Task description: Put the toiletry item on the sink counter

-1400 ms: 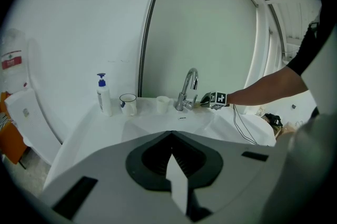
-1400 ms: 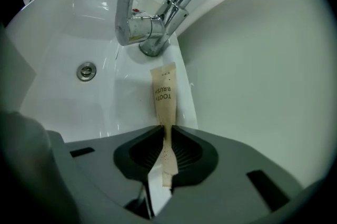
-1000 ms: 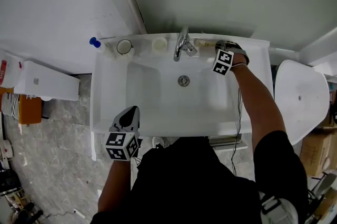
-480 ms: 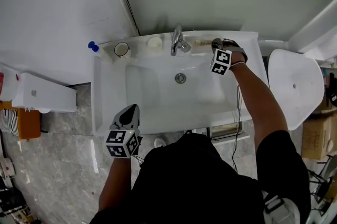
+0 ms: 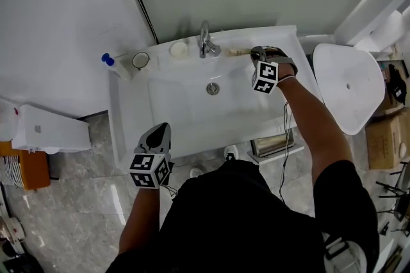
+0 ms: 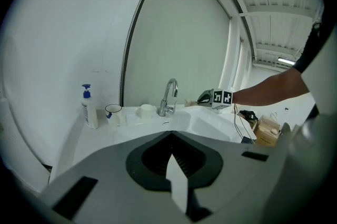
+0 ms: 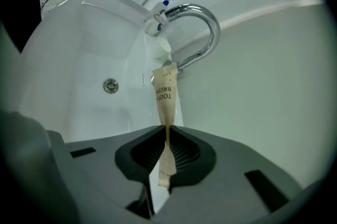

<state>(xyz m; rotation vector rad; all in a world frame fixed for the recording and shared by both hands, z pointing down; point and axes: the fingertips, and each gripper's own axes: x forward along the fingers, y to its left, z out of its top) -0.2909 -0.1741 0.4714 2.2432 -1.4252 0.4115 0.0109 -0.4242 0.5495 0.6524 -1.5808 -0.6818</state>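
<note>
Toothbrush packet (image 7: 166, 95): near end pinched between the closed jaws of right hand-held gripper (image 7: 167, 132). Long axis points ahead toward faucet (image 7: 204, 33), along desk (image 5: 285, 38) back ledge. Left hand-held gripper (image 6: 171, 145): closed, empty, farther off.

Person's left hand-held gripper (image 5: 159, 132) low and close in front of body, tip pointing away from person. Its jaws pressed together, nothing between them. left forearm (image 5: 138, 227) bare, tucked near body.

Person's right arm (image 5: 311, 131) bare, stretched far forward. At end of it, right hand-held gripper (image 5: 255, 52), tip pointing to person's left. Its jaws pinched tight on thin toothbrush packet (image 7: 164, 92); packet sticks out past jaw tips.

Two grippers well apart. Dark shirt (image 5: 237, 220) covers chest and shoulders.
</note>
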